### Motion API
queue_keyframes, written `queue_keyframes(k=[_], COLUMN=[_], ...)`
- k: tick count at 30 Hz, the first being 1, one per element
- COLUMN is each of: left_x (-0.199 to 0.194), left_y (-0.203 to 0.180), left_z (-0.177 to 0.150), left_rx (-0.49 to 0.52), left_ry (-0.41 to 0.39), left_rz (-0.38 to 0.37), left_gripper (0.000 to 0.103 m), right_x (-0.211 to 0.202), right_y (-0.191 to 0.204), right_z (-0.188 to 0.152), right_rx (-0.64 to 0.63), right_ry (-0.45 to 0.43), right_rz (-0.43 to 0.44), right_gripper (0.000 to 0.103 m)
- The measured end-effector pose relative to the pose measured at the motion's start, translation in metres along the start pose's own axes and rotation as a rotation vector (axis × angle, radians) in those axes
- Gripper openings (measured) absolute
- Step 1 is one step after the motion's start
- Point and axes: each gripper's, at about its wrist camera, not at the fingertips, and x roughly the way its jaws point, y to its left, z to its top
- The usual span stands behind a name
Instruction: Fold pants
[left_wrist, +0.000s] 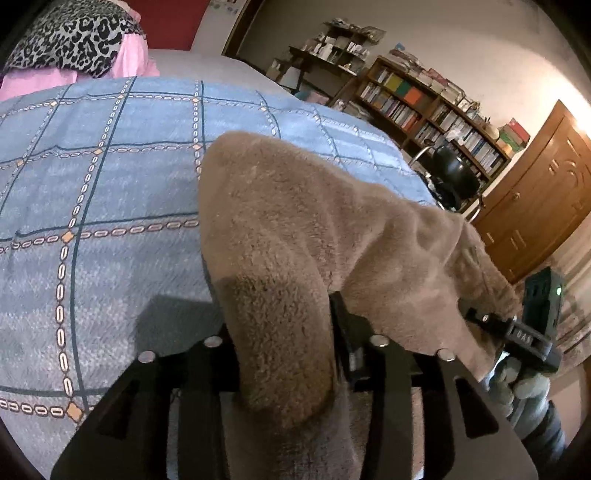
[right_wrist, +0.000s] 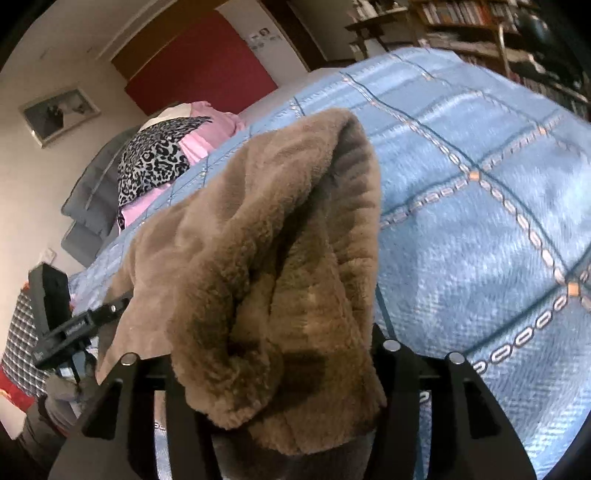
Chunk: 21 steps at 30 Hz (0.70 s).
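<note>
The pants (left_wrist: 295, 221) are brown fleece and lie on a blue checked blanket (left_wrist: 92, 184) on a bed. My left gripper (left_wrist: 284, 350) is shut on one bunched end of the pants, which drapes over its fingers. My right gripper (right_wrist: 273, 369) is shut on another bunched part of the pants (right_wrist: 258, 240), lifted off the blanket (right_wrist: 480, 221). The right gripper also shows at the right edge of the left wrist view (left_wrist: 524, 336), and the left gripper at the left edge of the right wrist view (right_wrist: 66, 328). The fingertips are hidden by fabric.
A leopard-print and pink bundle (left_wrist: 81, 44) lies at the head of the bed. A bookshelf (left_wrist: 424, 103), a black chair (left_wrist: 454, 170) and a wooden door (left_wrist: 535, 192) stand beyond the bed's right side. A red wall panel (right_wrist: 199, 62) is behind the bed.
</note>
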Motion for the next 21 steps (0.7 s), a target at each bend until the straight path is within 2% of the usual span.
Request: queue_keyframes(k=[4, 8, 10, 14, 18, 21], left_x=[0.001, -0.012, -0.020, -0.043, -0.053, -0.043], left_y=[0.000, -0.008, -0.021, -0.053, -0.081, -0.098], left_z=[-0.004, 0.001, 0.003, 0.000, -0.013, -0.028], left_rx=[0.006, 0.043, 0.080, 0.172, 0.276, 0.350], left_ry=[0.007, -0.010, -0.036, -0.107, -0.133, -0.095], left_rz=[0.056, 0.155, 0.216, 0.293, 0.295, 0.290], left_gripper=[0.061, 0.065, 0.067, 0.080, 0.085, 0.086], right_x=[0.001, -0.012, -0.025, -0.053, -0.062, -0.062], right_y=[-0.006, 0.000, 0.008, 0.034, 0.052, 0.047], right_z=[-0.004, -0.006, -0.007, -0.009, -0.015, -0.021], right_rx=[0.033, 0.021, -0.007, -0.113, -0.204, -0.214], right_ry=[0.002, -0.020, -0.052, -0.139, -0.166, -0.146], right_rz=[-0.023, -0.068, -0.106, -0.211, -0.324, -0.376], right_gripper=[0.063, 0.065, 0.066, 0.066, 0.066, 0.066])
